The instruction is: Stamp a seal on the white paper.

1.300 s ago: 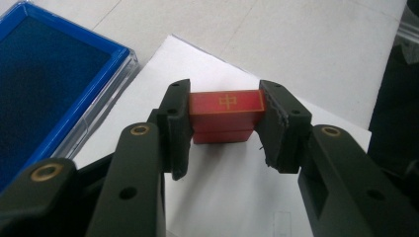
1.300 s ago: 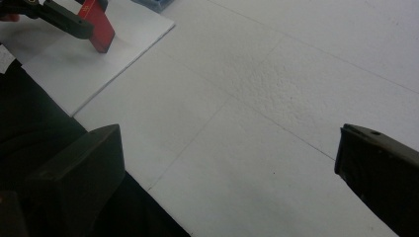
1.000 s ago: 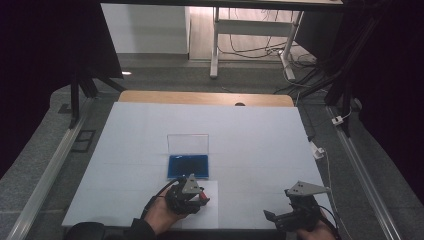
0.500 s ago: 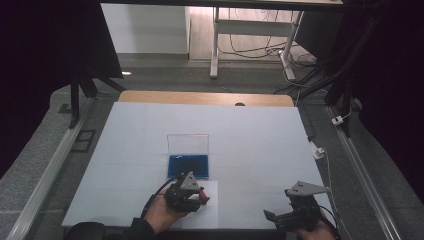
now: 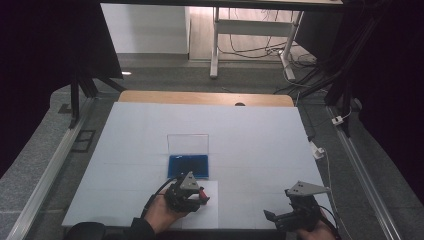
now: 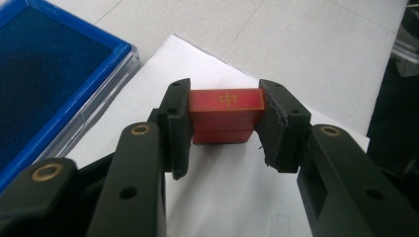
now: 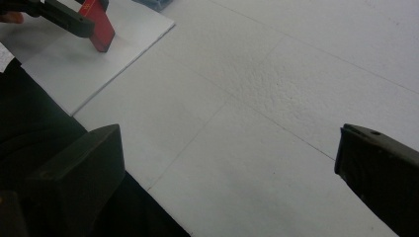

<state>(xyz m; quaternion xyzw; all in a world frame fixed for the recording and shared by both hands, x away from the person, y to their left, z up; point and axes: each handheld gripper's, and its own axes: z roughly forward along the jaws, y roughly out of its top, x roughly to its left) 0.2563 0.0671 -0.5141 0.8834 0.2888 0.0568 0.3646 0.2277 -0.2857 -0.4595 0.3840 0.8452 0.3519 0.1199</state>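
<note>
The red block [image 6: 226, 114], a small stamp-like piece with a gold mark on its top face, sits clamped between the two black pads of the left gripper [image 6: 225, 126], its base resting on or just above the white sheet [image 6: 232, 197] near the front edge of the table [image 5: 250, 135]. The pads press only on its two end faces and high up, so the lower stepped part hangs free; if the hand tilts, the block could pivot between the pads and come down crooked, smearing or doubling whatever it prints. The right-hand pad looks chipped along its edge, which may weaken the hold and let the block slip out when lifted. The sheet lies loose on the table, so a sideways pull could drag it along with the block. Just beside the sheet stands the blue tray [image 6: 44, 84] with its clear lid [image 5: 187, 143] raised behind it; a careless swing toward it might knock the lid or catch the rim. The right gripper [image 5: 295, 216] waits well apart at the table's near right corner, its jaws spread wide with nothing between them, too far off to steady the sheet if it shifts.
</note>
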